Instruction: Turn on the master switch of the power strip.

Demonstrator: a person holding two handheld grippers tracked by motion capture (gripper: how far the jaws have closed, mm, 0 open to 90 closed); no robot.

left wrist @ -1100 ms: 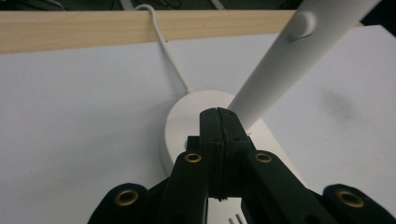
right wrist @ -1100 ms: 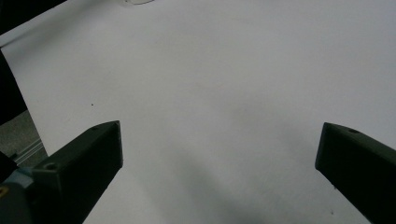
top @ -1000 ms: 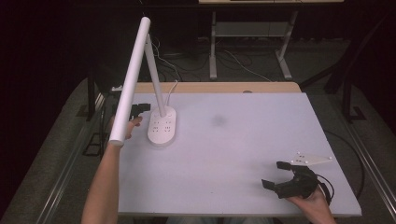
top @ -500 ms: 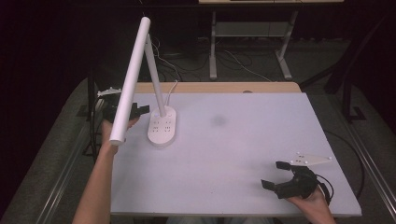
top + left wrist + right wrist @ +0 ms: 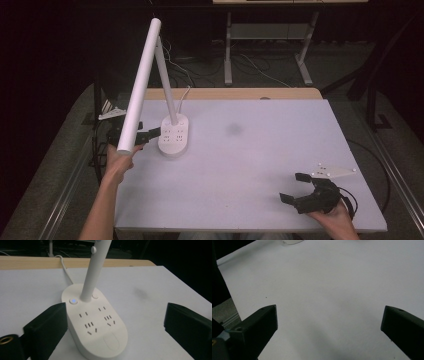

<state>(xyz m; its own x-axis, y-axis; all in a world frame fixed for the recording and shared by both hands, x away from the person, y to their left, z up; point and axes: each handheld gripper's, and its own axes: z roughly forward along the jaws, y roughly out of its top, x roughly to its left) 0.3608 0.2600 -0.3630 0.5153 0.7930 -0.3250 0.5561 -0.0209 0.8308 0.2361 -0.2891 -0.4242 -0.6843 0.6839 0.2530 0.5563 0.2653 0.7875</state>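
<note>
A white desk lamp stands at the table's left, its oval socket base (image 5: pixel 174 135) carrying an upright post and a long slanted light bar (image 5: pixel 140 85). In the left gripper view the base (image 5: pixel 100 327) shows several sockets and a blue-lit button (image 5: pixel 73 301) beside the post (image 5: pixel 93 272). My left gripper (image 5: pixel 147 131) is open at the base's left side. In its own view, the left gripper (image 5: pixel 116 315) has its jaws wide apart either side of the base's near end. My right gripper (image 5: pixel 292 187) (image 5: pixel 329 315) is open over bare table at the near right, holding nothing.
The lamp's white cable (image 5: pixel 65 267) runs off the far edge over a wooden strip (image 5: pixel 235 93). A faint dark smudge (image 5: pixel 233 129) marks the white tabletop (image 5: pixel 260 150). Desk legs and cables (image 5: pixel 265 65) stand on the floor beyond. The slanted bar overhangs my left hand.
My left gripper has shifted a little toward the near side, beside the lamp base. The right gripper has stayed where it was.
</note>
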